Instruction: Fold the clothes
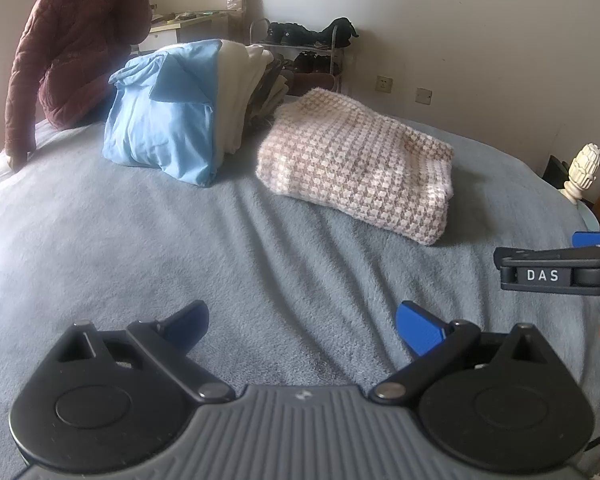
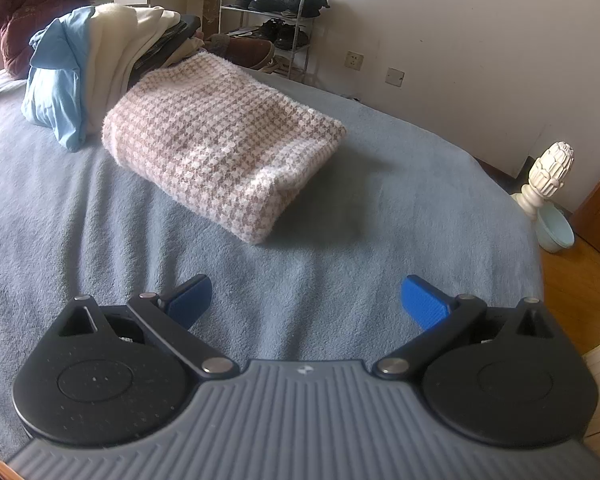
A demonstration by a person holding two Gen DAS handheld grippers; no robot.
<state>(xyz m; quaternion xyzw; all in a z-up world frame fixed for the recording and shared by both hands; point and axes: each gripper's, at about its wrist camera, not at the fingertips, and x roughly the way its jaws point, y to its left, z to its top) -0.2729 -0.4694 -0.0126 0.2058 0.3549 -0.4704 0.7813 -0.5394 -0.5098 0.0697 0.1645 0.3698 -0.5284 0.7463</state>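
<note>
Both grippers hover low over the grey-blue fleece blanket on the bed, left gripper and right gripper each with fingers spread wide, nothing between the blue pads. Folded houndstooth knit lies flat on the blanket ahead of both, just beside a leaning stack of folded clothes: light blue garment in front, cream and dark pieces behind. Beyond: person in a maroon quilted jacket seated at the bed edge, metal shoe rack holding dark shoes on its shelves, white carved bedpost finial, pale basin on the wood floor, contents not visible.
</note>
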